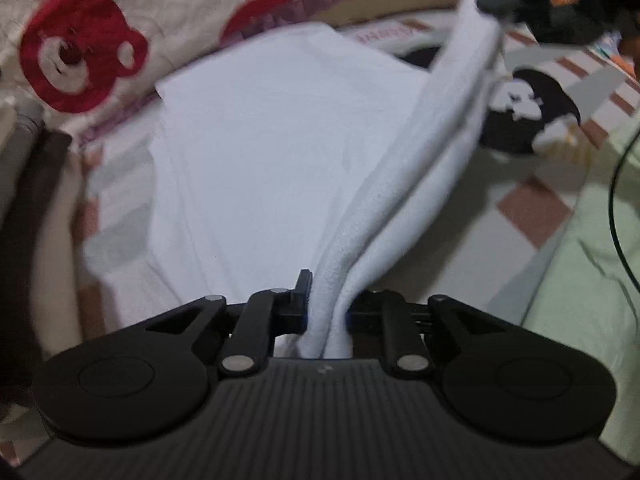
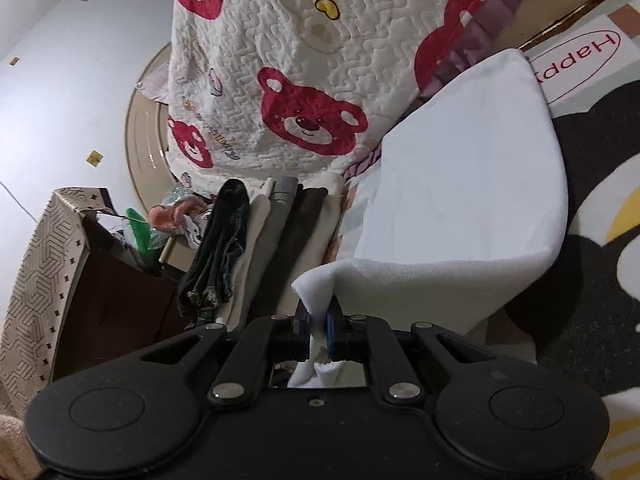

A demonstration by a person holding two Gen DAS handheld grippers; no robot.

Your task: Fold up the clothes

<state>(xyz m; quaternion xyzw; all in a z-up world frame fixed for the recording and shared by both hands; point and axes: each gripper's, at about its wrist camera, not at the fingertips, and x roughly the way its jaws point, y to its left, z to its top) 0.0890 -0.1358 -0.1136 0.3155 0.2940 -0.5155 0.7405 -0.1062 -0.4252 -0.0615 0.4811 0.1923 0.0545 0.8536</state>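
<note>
A white fleece garment [image 1: 260, 152] lies partly spread on the patterned mat. My left gripper [image 1: 329, 312] is shut on one edge of it, and the cloth rises in a taut twisted band to the upper right. There my right gripper [image 1: 494, 0] pinches the other end. In the right wrist view my right gripper [image 2: 319, 330] is shut on a corner of the white garment [image 2: 460, 184], which hangs in a fold in front of it.
A quilt with red bears [image 2: 288, 80] hangs behind the garment. A stack of folded clothes [image 2: 276, 232] lies to the left beside a patterned box [image 2: 44, 264]. A play mat with a black cartoon figure [image 1: 520, 112] lies underneath. A black cable [image 1: 618, 200] runs at the right.
</note>
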